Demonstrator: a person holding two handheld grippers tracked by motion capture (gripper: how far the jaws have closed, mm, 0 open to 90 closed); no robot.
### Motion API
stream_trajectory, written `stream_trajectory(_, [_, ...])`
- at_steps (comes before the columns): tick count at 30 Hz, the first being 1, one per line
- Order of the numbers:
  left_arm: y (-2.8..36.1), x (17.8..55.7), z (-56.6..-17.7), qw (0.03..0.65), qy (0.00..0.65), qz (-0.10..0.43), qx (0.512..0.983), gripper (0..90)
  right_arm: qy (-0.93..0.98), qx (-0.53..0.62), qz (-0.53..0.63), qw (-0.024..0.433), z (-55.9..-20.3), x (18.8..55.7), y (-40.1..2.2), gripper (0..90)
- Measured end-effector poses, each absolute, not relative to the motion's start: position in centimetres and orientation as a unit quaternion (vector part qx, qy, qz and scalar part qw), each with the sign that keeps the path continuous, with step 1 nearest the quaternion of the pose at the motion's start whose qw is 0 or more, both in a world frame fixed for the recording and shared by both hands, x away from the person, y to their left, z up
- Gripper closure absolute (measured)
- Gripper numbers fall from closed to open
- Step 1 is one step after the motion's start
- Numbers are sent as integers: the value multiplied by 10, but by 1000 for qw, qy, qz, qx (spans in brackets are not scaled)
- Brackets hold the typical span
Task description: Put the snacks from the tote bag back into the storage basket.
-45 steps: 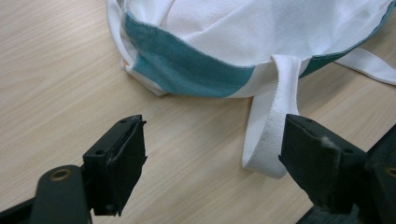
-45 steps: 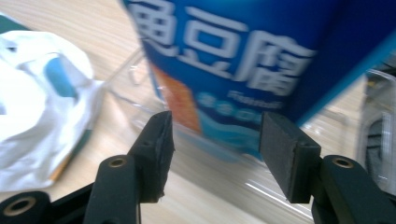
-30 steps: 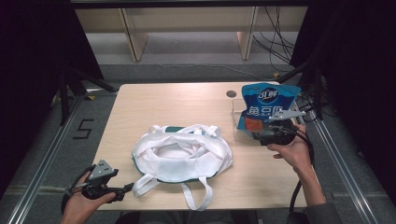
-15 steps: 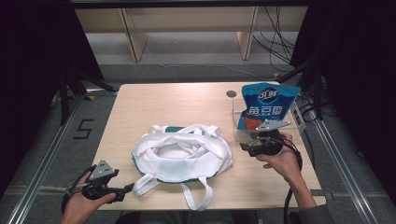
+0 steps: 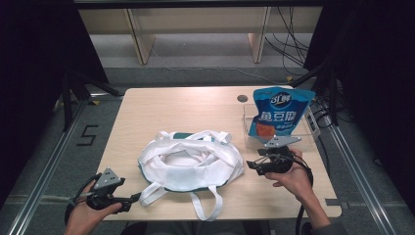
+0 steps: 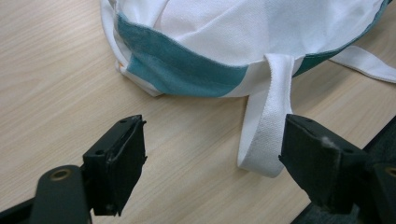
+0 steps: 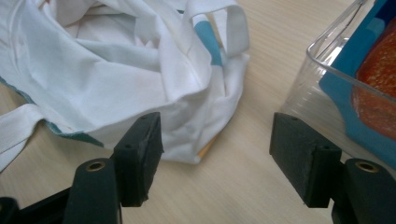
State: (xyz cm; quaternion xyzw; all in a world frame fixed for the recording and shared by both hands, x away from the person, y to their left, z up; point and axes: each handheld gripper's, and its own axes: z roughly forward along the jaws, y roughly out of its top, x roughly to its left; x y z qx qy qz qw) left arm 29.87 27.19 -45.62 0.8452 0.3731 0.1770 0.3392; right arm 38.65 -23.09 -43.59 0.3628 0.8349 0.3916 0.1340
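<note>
One bag (image 5: 190, 161) on the tabletop (image 5: 161, 110), one snack pack (image 5: 279, 113) standing in one clear box (image 5: 309, 128), and two tools in play. The bag is white cloth with a teal band round its base, slumped flat and crumpled, mouth gaping upward, its white straps (image 6: 268, 126) splayed loose over the top and out along the near edge.

The left tool (image 5: 134, 199) sits at the near left corner, jaws spread wide and holding nothing; in the left gripper view a strap loop lies on the wood just inside its right jaw, with the bag's teal edge straight ahead, a little beyond the tips. The gap between strap and pad is too fine to call.

The right tool (image 5: 250, 165) is over at the bag's right side, jaws just been opening, now wide apart with nothing gripped. In the right gripper view the bag's rumpled right edge (image 7: 187, 116) lies ahead near its left jaw, and the box wall (image 7: 322, 70) stands just beyond the right jaw, bare wood between.
</note>
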Motion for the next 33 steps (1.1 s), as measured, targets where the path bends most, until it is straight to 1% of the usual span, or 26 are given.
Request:
stream_trajectory(2, [270,297,-457,342,392,168,837,212,835,368,390,121,-437,383,-229,341])
stream_trajectory(3, [270,296,-457,342,394,168,837,212,839,362,386,128,-436,382,-229,339])
stream_trajectory(8, [270,297,-457,343,392,168,837,212,841,352,392,124,-438,377,-227,318])
stream_trajectory(10, [270,297,-457,342,392,168,837,212,836,367,390,123,-439,372,-226,316])
stream_trajectory(12, [269,296,-457,350,400,169,830,212,839,364,387,119,-439,370,-225,314])
stream_trajectory(14, [268,296,-458,354,403,168,827,212,843,353,387,127,-440,369,-225,306])
stream_trajectory(15, [269,296,-457,348,398,168,832,212,842,366,378,117,-439,365,-223,304])
stream_trajectory(16, [270,297,-456,340,390,168,839,212,842,356,384,126,-441,365,-223,300])
stream_trajectory(22, [270,296,-457,341,392,166,838,212,850,345,377,127,-443,359,-221,277])
stream_trajectory(23, [270,296,-457,342,393,166,837,212,849,351,374,122,-443,356,-220,274])
stream_trajectory(24, [268,296,-458,354,406,166,826,212,852,348,372,125,-444,355,-219,269])
stream_trajectory(26, [269,296,-458,353,399,173,829,212,855,346,368,120,-446,352,-218,261])
stream_trajectory(27, [268,297,-459,359,398,175,826,212,845,350,383,130,-449,351,-216,258])
stream_trajectory(28, [268,297,-459,359,399,174,826,212,856,342,367,121,-448,350,-217,256])
stream_trajectory(33, [268,297,-459,358,398,174,826,211,864,340,352,121,-451,342,-215,239])
